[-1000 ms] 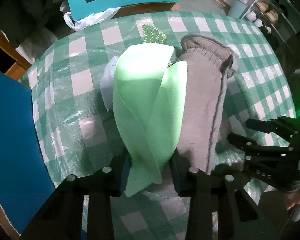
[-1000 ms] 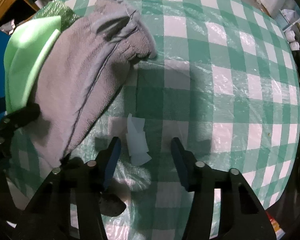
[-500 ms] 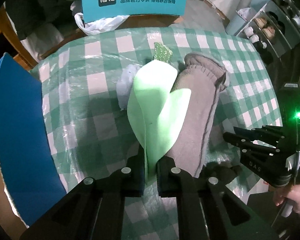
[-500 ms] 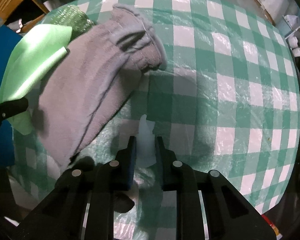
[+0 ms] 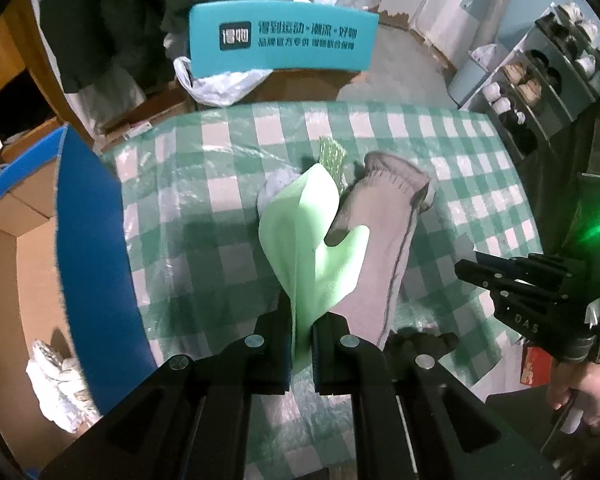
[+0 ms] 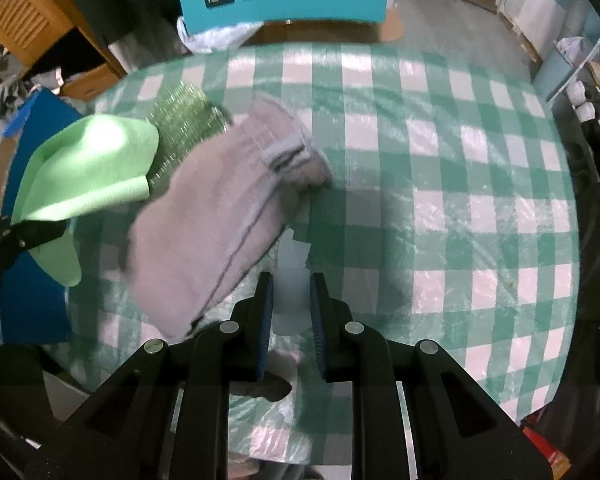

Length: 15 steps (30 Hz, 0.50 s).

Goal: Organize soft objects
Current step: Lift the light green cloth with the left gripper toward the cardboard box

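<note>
My left gripper [image 5: 302, 320] is shut on the lower edge of a light green cloth [image 5: 300, 240], which hangs raised over the checked table [image 5: 220, 184]. Beside it on the right lies a grey knitted cloth [image 5: 380, 240] with a ribbed cuff, blurred in the right wrist view [image 6: 204, 232]. My right gripper [image 6: 290, 300] is shut on a small translucent white piece [image 6: 290, 264] above the table [image 6: 460, 160]. From the left wrist view the right gripper [image 5: 472, 268] shows at the right, held by a hand. The green cloth [image 6: 88, 164] and left gripper [image 6: 40, 232] show at far left.
A glittery green pad [image 5: 332, 152] and a pale blue-grey soft thing [image 5: 272, 192] lie behind the green cloth. A blue cardboard box [image 5: 96, 240] stands open at the table's left. A teal chair back [image 5: 284, 40] is beyond the far edge, with shelves [image 5: 540, 80] at the right.
Both grippers went from open to shut, the left on the green cloth, the right on the white piece. Both then rose, and the green cloth lifted off the table.
</note>
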### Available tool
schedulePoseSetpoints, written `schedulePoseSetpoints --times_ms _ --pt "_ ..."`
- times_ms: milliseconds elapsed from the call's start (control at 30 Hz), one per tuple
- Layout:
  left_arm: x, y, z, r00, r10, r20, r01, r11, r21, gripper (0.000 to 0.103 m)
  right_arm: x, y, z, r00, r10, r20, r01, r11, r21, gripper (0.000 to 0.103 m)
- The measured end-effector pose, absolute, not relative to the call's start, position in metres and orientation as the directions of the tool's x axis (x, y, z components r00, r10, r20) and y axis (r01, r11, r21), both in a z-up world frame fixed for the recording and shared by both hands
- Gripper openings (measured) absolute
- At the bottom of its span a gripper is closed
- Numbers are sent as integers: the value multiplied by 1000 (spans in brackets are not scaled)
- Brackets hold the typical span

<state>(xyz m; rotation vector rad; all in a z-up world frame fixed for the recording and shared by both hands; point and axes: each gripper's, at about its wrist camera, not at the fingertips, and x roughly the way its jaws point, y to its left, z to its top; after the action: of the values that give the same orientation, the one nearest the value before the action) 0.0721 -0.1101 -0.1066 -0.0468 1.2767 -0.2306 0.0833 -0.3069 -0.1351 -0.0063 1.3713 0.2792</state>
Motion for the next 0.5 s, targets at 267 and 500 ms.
schedulePoseSetpoints --times_ms 267,500 --pt "63 -104 -79 326 -192 -926 153 977 -149 7 78 -314 -104 228 219 -949 -223 960 168 18" --pt "53 -97 -58 366 -191 -911 166 976 -138 7 70 -314 -77 261 240 -935 -237 955 178 18"
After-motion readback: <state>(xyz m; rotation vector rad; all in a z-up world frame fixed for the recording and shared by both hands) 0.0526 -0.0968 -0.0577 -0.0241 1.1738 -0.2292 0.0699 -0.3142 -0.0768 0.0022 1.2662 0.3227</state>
